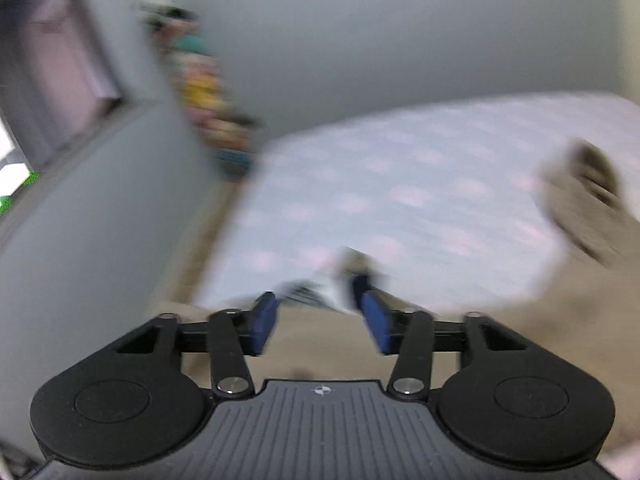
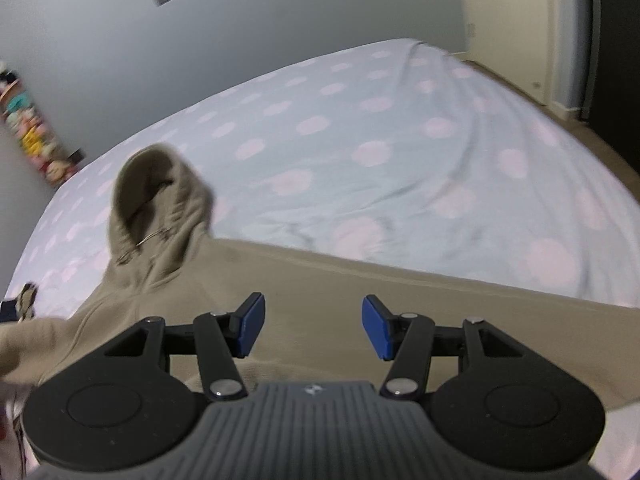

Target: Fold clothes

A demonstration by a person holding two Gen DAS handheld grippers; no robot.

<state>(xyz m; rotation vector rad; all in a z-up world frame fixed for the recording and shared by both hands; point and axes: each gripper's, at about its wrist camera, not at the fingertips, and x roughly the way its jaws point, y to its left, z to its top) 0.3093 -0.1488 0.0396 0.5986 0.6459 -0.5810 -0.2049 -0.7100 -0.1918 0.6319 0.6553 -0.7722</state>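
The hoodie lies flat on the bed, a tan garment spread over a pale blue sheet dotted with pink. In the right wrist view its hood points up and to the left, away from the camera, and a long straight edge of the body runs from below the hood toward the lower right. So the garment's long axis appears to run roughly across that view, with the hood end to the left.

The right gripper hovers directly over the tan cloth, pointing down at it, its blue pads standing moderately apart with nothing between them. Whether the tips touch the cloth cannot be told.

The left gripper sits over the hoodie's near edge, where tan cloth meets the sheet. That view is badly blurred. Its jaws stand apart, somewhat narrower than the right pair, and nothing is seen clamped between them; a small dark and white smear just beyond the tips cannot be identified. The hood shows far to the right in that view.

By this reading the right gripper is nearer the body and hood, the left nearer the outer edge. The next fold likely turns on each gripper taking the cloth directly below it.
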